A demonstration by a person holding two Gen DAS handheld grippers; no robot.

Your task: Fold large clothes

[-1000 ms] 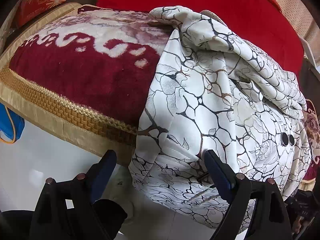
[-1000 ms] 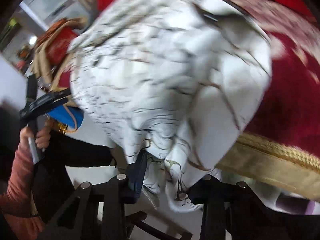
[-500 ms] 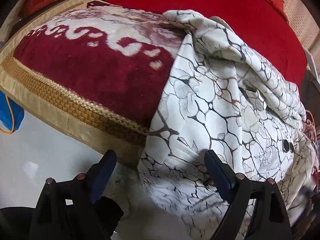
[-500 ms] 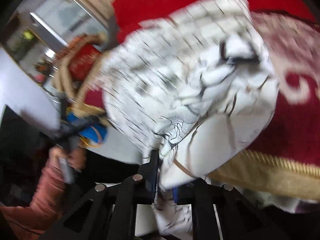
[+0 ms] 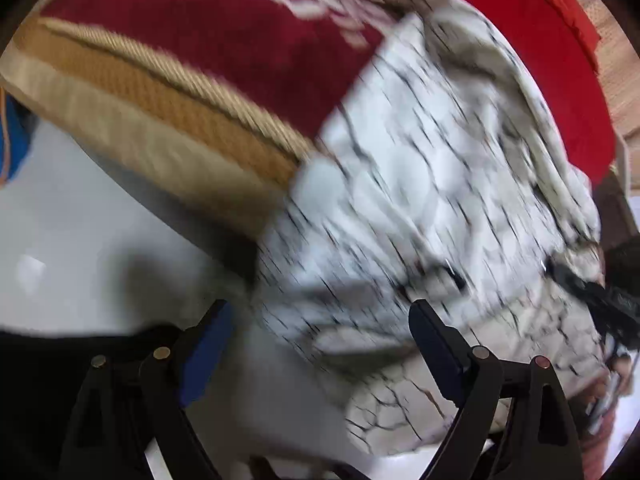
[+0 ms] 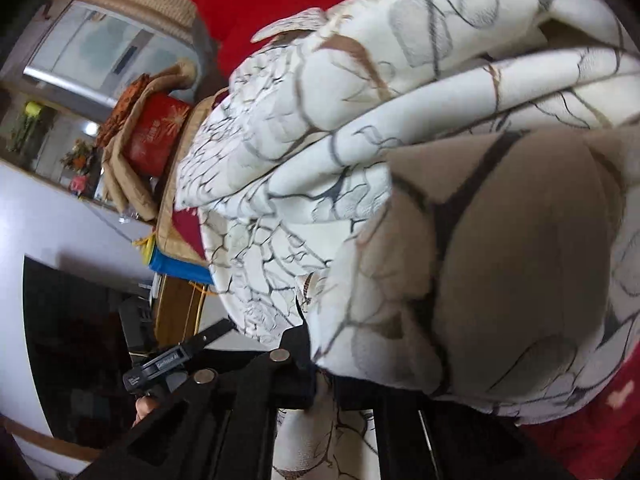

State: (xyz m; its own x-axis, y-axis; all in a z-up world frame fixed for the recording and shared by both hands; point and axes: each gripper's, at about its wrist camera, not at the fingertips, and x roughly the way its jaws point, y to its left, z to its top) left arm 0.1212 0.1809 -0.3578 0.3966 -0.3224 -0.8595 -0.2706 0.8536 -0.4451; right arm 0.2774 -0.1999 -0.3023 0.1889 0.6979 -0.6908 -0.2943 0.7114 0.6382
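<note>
1. Right now the white garment (image 6: 400, 128) with dark crackle lines lies bunched on the dark red blanket (image 5: 208, 40), part of it hanging over the blanket's gold border (image 5: 180, 120) towards the pale floor (image 5: 72, 220).
2. Pressed together, the right gripper (image 6: 320, 384) pinches a fold of the garment; a strip of cloth hangs down below its jaws.
3. Spread wide, the left gripper (image 5: 320, 344) holds nothing; the garment's lower edge sits between its fingers, untouched as far as the blurred view shows.
4. Risk: the right pinch looks thin, so a hard pull may let the cloth slip out.
5. Risk: with only one side held, a lift may drag the garment off the edge onto the floor or twist it into a tighter bunch.
6. Risk: the left fingers may close on several layers at once, or on the blanket's border just beside them, and spoil the fold.
7. Around: a red box (image 6: 156, 136) and a blue item (image 6: 180, 268) sit beyond the blanket; neither blocks the work.
</note>
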